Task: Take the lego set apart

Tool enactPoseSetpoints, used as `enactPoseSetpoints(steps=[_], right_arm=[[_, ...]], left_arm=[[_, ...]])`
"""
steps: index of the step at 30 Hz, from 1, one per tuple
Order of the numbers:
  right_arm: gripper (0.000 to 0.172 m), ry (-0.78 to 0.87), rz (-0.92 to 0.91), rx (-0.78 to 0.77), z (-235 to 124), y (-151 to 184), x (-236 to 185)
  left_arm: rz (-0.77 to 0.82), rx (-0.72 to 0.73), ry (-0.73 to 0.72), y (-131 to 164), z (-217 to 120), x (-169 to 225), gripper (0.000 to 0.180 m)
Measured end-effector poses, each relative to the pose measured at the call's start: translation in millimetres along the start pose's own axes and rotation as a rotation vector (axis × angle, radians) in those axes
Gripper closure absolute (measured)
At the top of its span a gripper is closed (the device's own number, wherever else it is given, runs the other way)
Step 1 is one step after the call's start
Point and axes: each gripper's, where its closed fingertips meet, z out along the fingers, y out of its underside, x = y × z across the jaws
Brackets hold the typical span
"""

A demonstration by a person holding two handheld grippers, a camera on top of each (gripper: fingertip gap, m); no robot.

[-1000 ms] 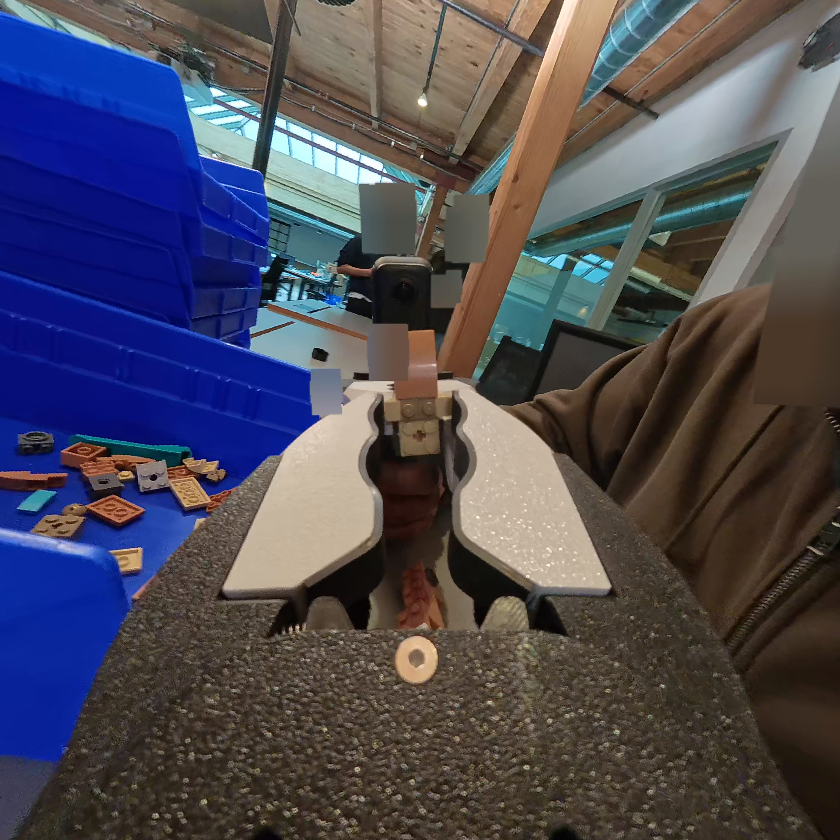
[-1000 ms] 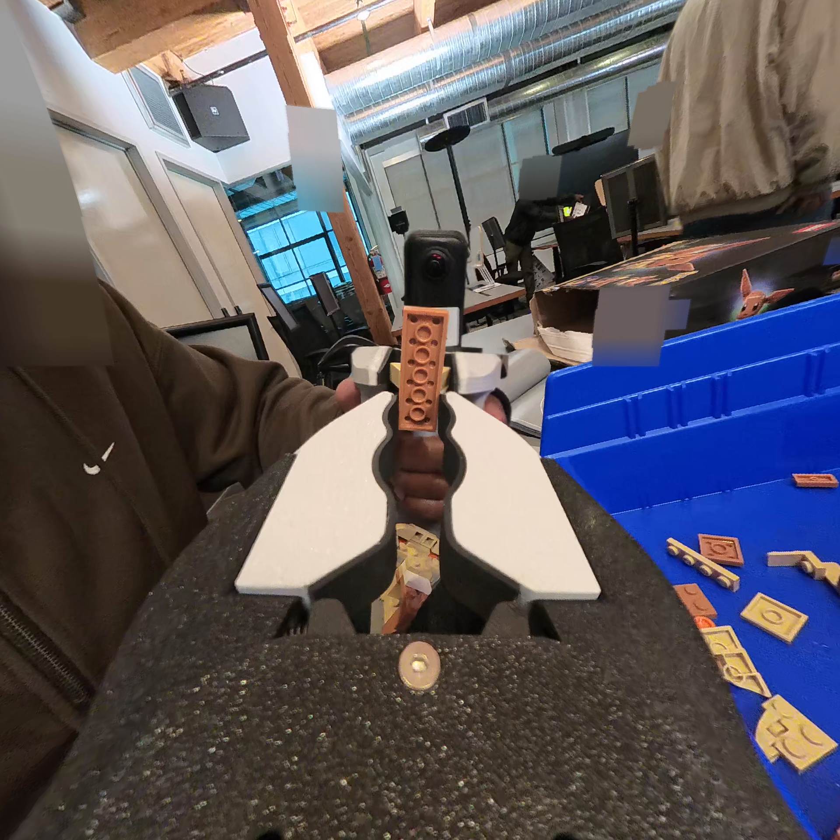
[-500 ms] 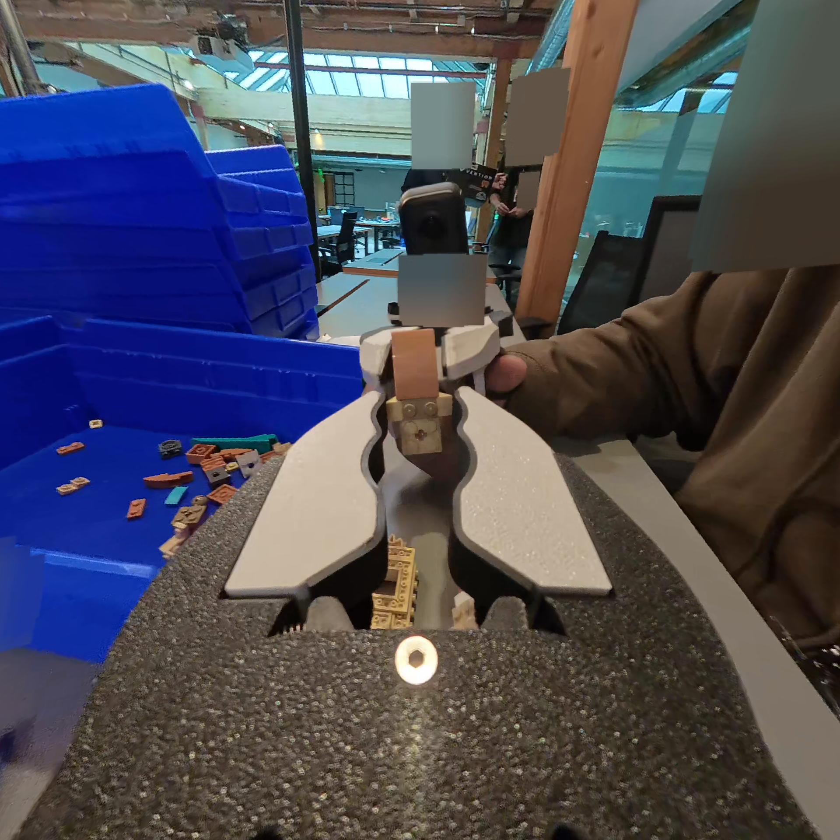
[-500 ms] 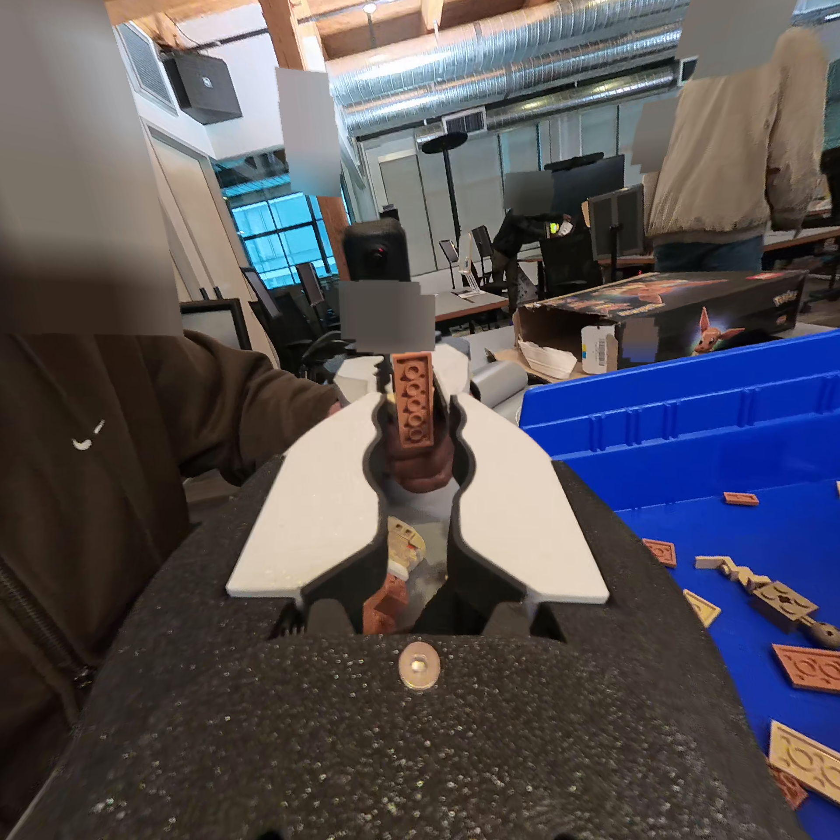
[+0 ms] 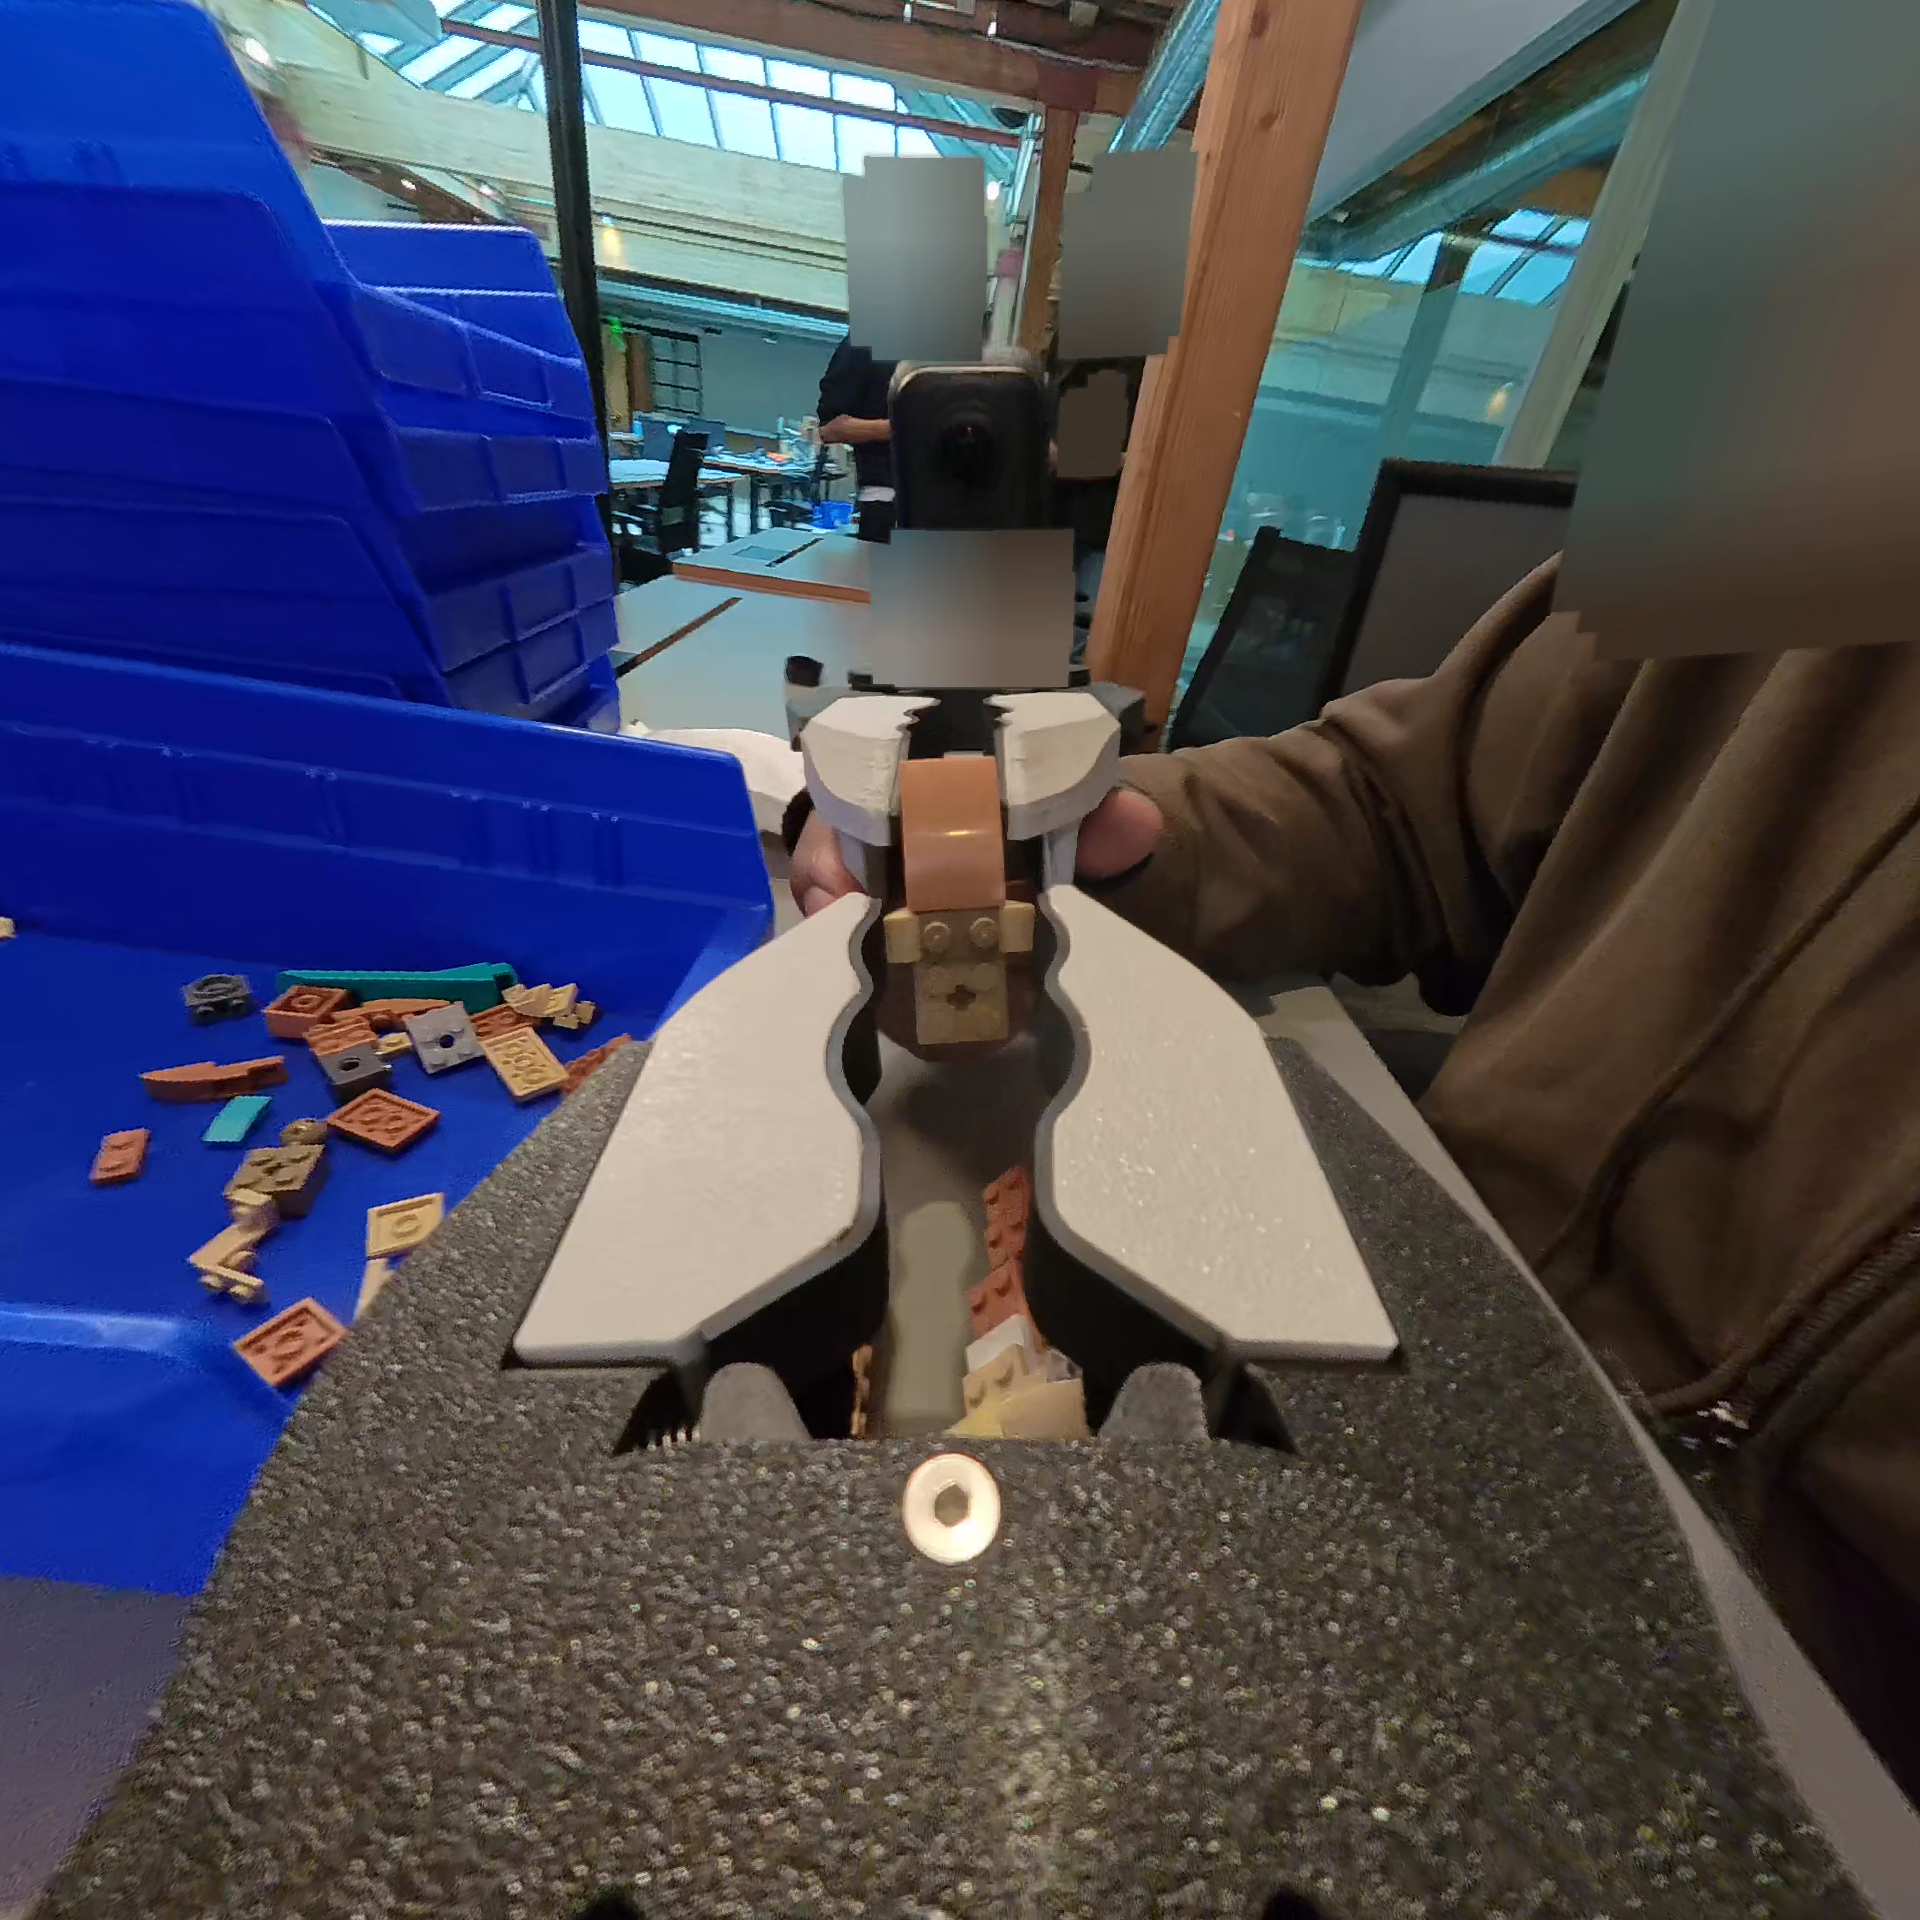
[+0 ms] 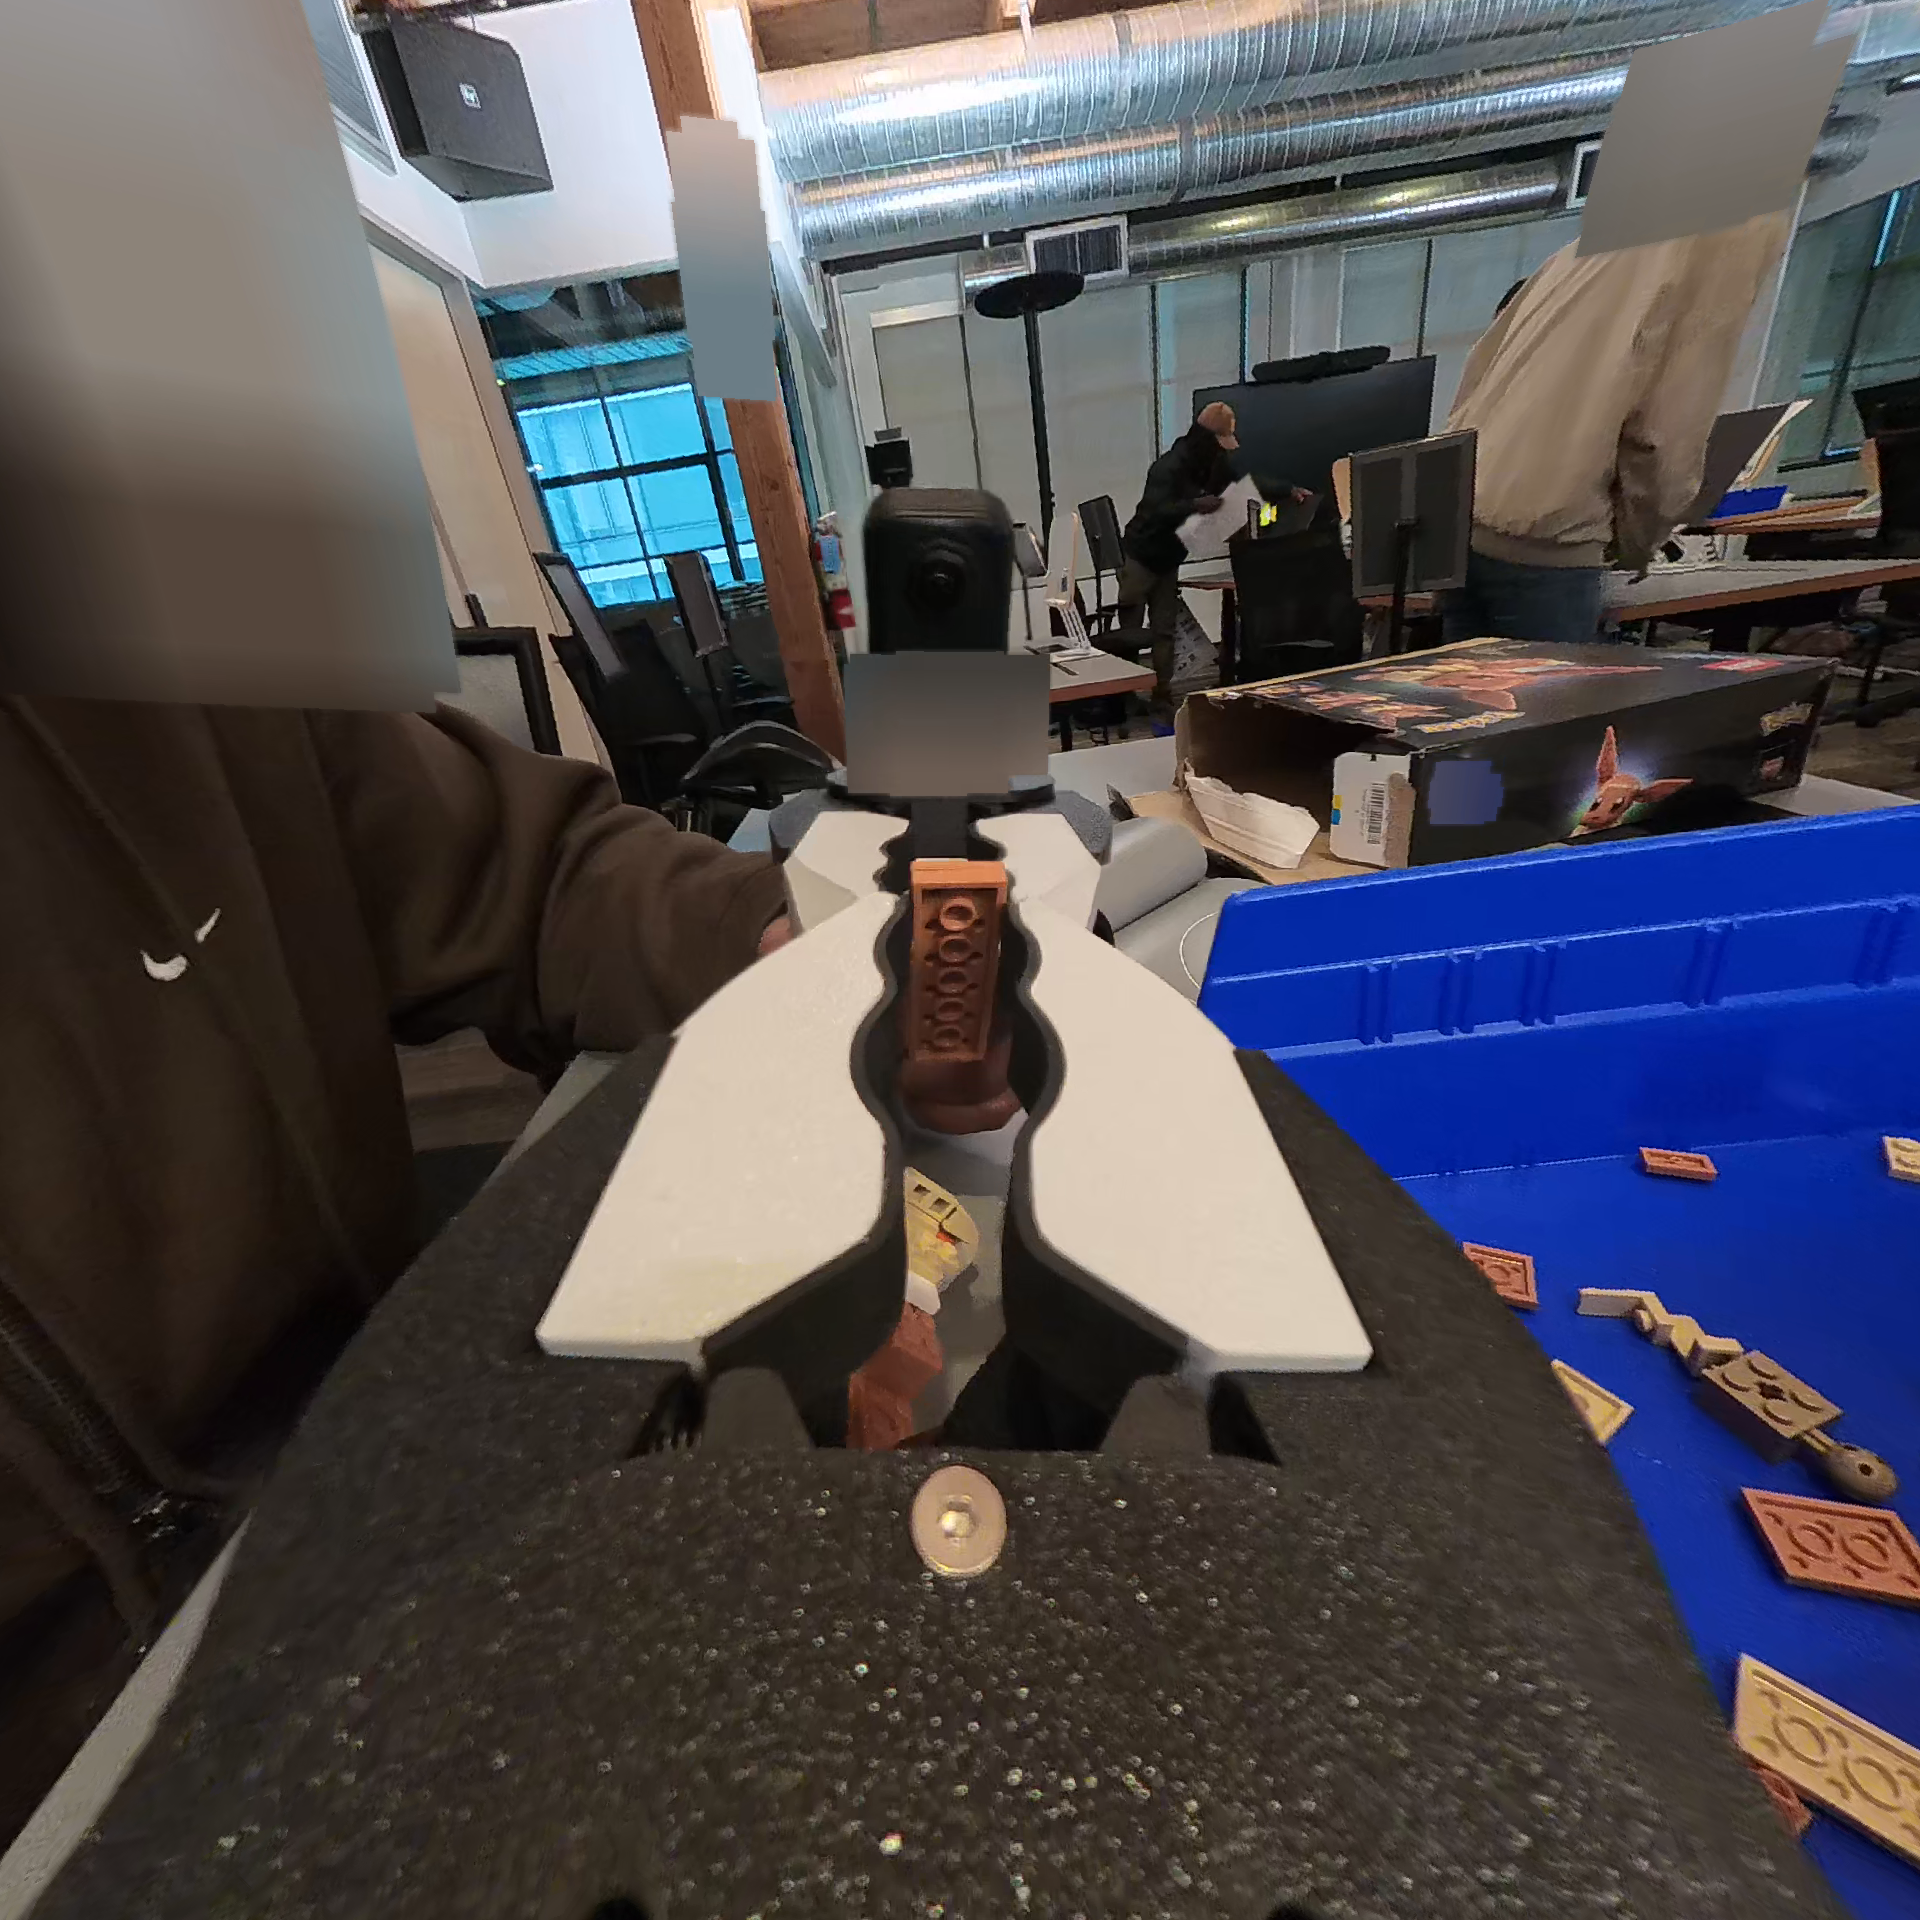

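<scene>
Two handheld grippers face each other tip to tip. The left gripper (image 5: pixel 958 940) has its fingers clamped on a tan brick assembly (image 5: pixel 958 987). The right gripper (image 6: pixel 958 935) has its fingers closed on an orange-brown plate (image 6: pixel 954 977). Only the right wrist view shows a printed cardboard box (image 6: pixel 1558 743). Both views show a blue bin (image 5: pixel 312 831) of loose pieces.

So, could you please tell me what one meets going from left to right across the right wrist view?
Person's brown sleeve → orange-brown plate pinched in the right gripper → blue bin holding loose tan and brown plates.
</scene>
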Motion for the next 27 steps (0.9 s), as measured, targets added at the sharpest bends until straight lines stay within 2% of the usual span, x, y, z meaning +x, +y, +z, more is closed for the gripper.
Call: enactPoseSetpoints(steps=[10, 13, 22, 27], right_arm=[[0.156, -0.056, 0.008, -0.042, -2.9, 4.9, -5.5], [0.156, -0.061, 0.026, -0.029, -5.5, 2.9, -4.0], [0.156, -0.011, 0.037, -0.029, -4.7, 3.6, 2.4], [0.156, 0.0, 0.041, -0.034, -6.1, 5.6, 4.3]], left_arm=[[-0.293, 0.042, 0.194, 1.7, -1.7, 8.3, 0.154], [-0.369, 0.104, 0.235, -5.7, -6.0, 7.2, 0.158], [-0.341, 0.117, 0.187, -6.0, -7.3, 0.5, 0.158], [-0.236, 0.077, 0.131, -2.3, -5.4, -0.4, 0.158]])
